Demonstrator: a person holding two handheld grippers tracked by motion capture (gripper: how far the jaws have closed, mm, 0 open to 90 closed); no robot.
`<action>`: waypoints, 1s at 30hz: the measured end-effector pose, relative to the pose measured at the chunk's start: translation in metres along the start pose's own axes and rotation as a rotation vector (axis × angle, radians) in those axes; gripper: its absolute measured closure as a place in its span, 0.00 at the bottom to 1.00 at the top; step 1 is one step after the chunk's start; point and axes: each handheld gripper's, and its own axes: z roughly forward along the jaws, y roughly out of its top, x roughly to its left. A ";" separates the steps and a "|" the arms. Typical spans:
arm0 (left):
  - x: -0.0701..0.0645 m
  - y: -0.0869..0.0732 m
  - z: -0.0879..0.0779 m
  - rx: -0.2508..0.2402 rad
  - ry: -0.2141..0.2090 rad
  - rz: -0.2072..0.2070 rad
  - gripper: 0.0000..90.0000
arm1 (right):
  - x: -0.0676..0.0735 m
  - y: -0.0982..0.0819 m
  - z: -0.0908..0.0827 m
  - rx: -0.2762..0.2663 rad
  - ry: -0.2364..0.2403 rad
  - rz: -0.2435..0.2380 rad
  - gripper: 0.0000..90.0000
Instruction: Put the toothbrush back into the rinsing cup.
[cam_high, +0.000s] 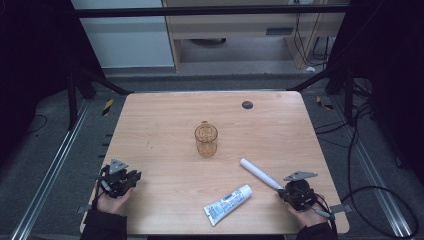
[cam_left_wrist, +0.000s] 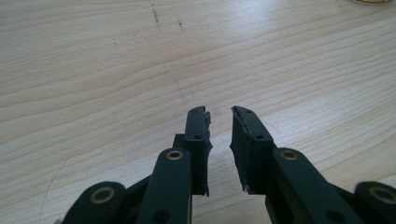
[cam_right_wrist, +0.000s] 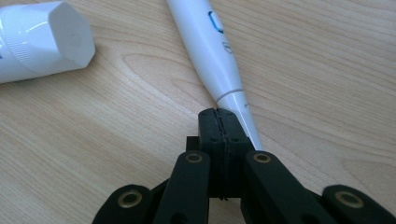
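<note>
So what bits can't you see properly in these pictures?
- Toothbrush: its thin end runs behind the right gripper in the right gripper view.
- Toothpaste tube: cut off by that view's left edge.
- Tube's print: too small in the high view.
- Glass cup: cut off by the left gripper view's top edge.

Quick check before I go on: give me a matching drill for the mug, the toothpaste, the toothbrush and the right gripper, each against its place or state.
Things:
1. amber glass mug
2. toothpaste tube
3. white electric toothbrush
4. right gripper

Places or states:
A. jaws shut, nothing between them
B. lying flat, nearest the near edge of the table
C. standing upright around the middle of the table
D. lying slanted, its thin end beside the right gripper

Pairs: 1-C, 2-B, 3-D, 4-A
</note>
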 end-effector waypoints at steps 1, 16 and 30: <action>0.000 0.000 0.000 0.000 0.000 0.000 0.84 | 0.000 0.000 0.000 0.002 -0.002 0.003 1.00; 0.000 0.000 0.000 -0.001 0.001 0.001 0.84 | -0.012 0.003 0.000 -0.016 -0.042 0.041 1.00; 0.000 0.000 0.000 0.005 0.002 0.007 0.84 | -0.025 0.004 0.003 -0.003 -0.086 0.073 1.00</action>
